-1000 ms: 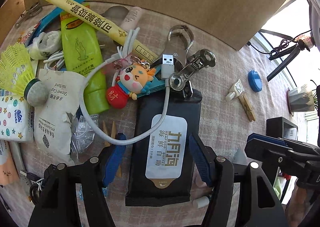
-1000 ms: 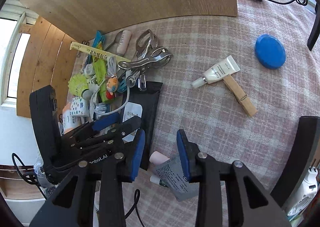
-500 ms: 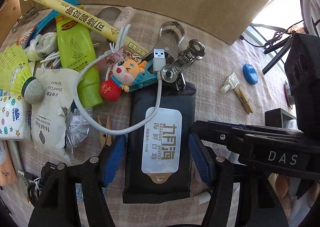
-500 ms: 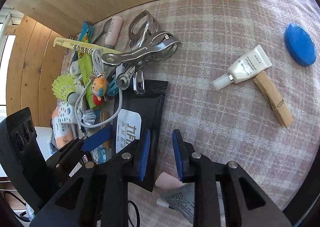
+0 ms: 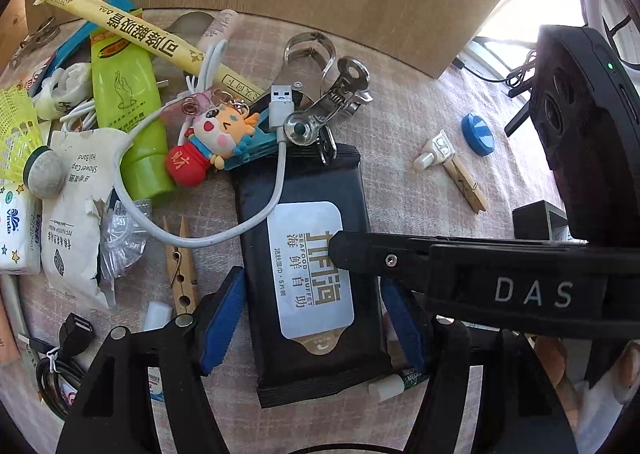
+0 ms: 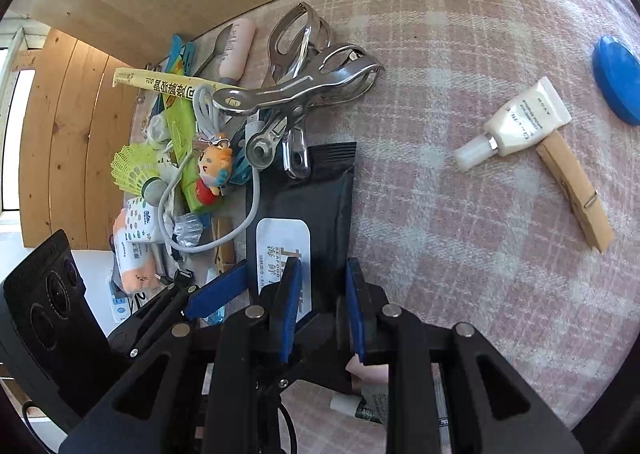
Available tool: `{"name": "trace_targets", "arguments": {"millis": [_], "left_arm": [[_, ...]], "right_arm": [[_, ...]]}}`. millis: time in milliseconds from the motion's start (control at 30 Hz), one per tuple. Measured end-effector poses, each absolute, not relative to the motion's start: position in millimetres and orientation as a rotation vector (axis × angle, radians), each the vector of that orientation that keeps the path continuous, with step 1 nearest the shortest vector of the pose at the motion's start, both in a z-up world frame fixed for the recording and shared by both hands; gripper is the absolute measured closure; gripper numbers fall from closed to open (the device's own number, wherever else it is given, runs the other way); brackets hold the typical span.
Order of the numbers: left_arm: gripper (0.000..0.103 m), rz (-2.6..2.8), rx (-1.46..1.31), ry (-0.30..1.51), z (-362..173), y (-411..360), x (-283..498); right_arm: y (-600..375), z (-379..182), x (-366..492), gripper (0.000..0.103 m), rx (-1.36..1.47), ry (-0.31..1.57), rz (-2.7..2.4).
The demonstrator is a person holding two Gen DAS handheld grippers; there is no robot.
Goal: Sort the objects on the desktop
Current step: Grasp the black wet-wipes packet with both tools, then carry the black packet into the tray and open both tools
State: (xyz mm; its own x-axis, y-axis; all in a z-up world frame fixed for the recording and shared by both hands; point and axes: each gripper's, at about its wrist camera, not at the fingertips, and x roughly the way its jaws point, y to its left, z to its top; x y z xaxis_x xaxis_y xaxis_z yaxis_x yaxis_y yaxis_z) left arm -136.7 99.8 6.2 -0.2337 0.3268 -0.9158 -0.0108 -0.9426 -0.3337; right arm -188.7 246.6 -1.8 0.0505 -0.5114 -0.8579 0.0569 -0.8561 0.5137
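Note:
A black wet-wipe pack (image 5: 312,254) with a white label lies on the checked cloth, and also shows in the right wrist view (image 6: 316,189). My left gripper (image 5: 310,318) is open, its blue pads on either side of the pack's near end. My right gripper (image 6: 322,306) is open with a narrow gap, directly over the pack's right edge; its black finger crosses the label in the left wrist view (image 5: 360,250). A white USB cable (image 5: 224,234) lies across the pack's far left corner. Metal clips (image 5: 324,109) rest at its far end.
A pile lies to the left: green tube (image 5: 128,93), cartoon keychain (image 5: 212,137), yellow shuttlecock (image 5: 20,133), shower-cap packet (image 5: 72,213), wooden peg (image 5: 180,266). To the right lie a small white tube (image 6: 516,121), a wooden peg (image 6: 576,193) and a blue cap (image 6: 616,77). A wooden board stands behind.
My right gripper has moved left onto the wipe pack, and its jaws have narrowed. My left gripper has moved forward slightly around the pack's near end.

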Motion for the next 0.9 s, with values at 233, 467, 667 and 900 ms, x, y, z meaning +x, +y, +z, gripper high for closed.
{"name": "trace_targets", "arguments": {"millis": [233,467,667,900], "left_arm": [[0.038,2.253,-1.774,-0.447,8.9,105.7,-120.4],[0.038,2.251,-1.728,-0.456,24.2,117.3,-98.4],[0.038,2.236,-1.683,-0.452,43.6,134.0,-77.4],[0.038,2.209,-1.607,-0.4,70.0,177.1,-55.1]], "right_arm": [[254.1,5.5,-169.2,0.079,1.91,-0.473,-1.862],[268.7,23.6,-145.7,0.079,1.864,-0.48,-1.884],[293.0,47.5,-120.5,0.079,1.818,-0.492,-1.921],[342.2,75.0,-84.3,0.079,1.755,-0.599,-1.996]]}}
